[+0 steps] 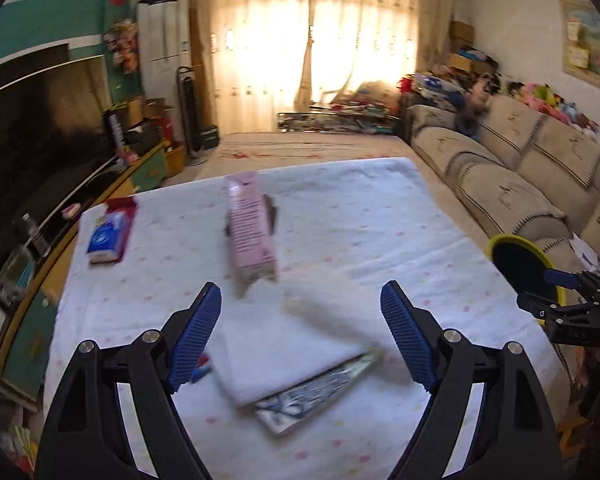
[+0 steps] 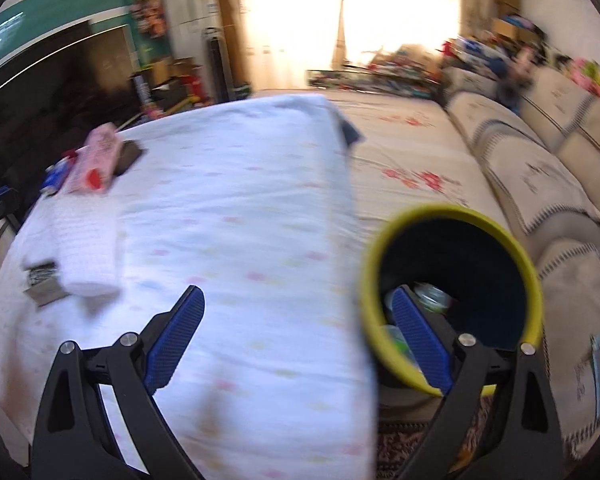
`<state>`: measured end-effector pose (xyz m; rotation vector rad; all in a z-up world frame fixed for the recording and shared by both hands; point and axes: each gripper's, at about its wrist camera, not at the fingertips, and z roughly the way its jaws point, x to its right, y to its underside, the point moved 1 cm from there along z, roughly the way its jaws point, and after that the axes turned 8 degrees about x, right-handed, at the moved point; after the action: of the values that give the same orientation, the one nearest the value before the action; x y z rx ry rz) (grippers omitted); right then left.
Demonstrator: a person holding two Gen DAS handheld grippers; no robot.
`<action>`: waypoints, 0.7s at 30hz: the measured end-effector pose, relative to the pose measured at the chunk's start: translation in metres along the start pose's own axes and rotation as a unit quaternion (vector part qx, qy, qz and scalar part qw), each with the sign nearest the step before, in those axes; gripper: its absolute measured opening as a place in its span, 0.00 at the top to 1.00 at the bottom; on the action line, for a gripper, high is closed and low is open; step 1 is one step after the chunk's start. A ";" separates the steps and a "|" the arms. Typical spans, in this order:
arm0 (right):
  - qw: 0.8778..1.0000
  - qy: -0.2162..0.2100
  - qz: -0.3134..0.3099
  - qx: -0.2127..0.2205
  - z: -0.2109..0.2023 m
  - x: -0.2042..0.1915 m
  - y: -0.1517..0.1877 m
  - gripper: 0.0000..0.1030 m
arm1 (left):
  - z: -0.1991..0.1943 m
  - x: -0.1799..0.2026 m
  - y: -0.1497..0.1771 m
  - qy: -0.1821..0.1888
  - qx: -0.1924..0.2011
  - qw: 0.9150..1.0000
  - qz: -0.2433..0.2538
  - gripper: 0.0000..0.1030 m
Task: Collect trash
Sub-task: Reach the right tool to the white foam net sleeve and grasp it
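Observation:
My left gripper (image 1: 300, 292) hangs open over the near part of the table with nothing between its fingers. Below it lie a folded white cloth (image 1: 284, 344) and, half under that, a silver printed packet (image 1: 320, 392). Farther off a pink carton (image 1: 252, 232) lies on its side, with a blue tissue pack (image 1: 108, 236) at the far left. My right gripper (image 2: 296, 294) is open and empty at the table's right edge, next to a dark bin with a yellow rim (image 2: 452, 216). Several pieces of trash (image 2: 432, 300) lie inside the bin. The right view is blurred.
A white dotted cloth covers the table (image 1: 380, 220). A beige sofa (image 1: 500, 168) runs along the right, close behind the bin (image 1: 524, 264). A television (image 1: 40, 128) and a low cabinet line the left wall. A small red and blue scrap (image 1: 200, 366) lies beside my left finger.

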<state>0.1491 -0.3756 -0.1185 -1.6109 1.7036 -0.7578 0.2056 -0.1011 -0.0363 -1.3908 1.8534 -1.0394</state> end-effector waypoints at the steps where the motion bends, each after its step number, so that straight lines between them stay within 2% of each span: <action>1: 1.000 -0.019 -0.010 0.004 0.003 -0.018 -0.005 0.12 | -0.005 -0.017 0.006 -0.015 -0.001 1.000 -0.006 0.21; 4: 0.997 -0.066 -0.035 0.009 0.011 -0.061 -0.016 0.12 | -0.022 -0.058 0.027 -0.051 -0.008 0.998 -0.029 0.20; 7: 0.992 -0.109 -0.065 0.005 0.021 -0.107 -0.021 0.12 | -0.032 -0.087 0.047 -0.066 -0.014 0.996 -0.051 0.19; 9: 0.989 -0.120 -0.081 0.001 0.025 -0.127 -0.022 0.13 | -0.035 -0.099 0.056 -0.071 -0.016 0.996 -0.057 0.19; 11: 0.988 -0.124 -0.094 -0.005 0.035 -0.143 -0.024 0.16 | -0.036 -0.104 0.062 -0.070 -0.017 0.996 -0.061 0.19; 14: 0.987 -0.119 -0.104 -0.013 0.045 -0.158 -0.022 0.27 | -0.036 -0.107 0.067 -0.059 -0.014 0.996 -0.066 0.19; 20: 0.989 -0.090 -0.114 -0.024 0.066 -0.163 -0.026 0.46 | -0.030 -0.083 0.062 -0.041 -0.015 0.997 -0.060 0.17; 21: 0.989 -0.090 -0.112 -0.027 0.068 -0.163 -0.026 0.52 | -0.030 -0.082 0.063 -0.039 -0.016 0.997 -0.060 0.16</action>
<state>0.2223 -0.2126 -0.1272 -1.8710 1.4427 -0.6556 0.1727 -0.0062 -0.0741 -1.5545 1.7556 -1.0030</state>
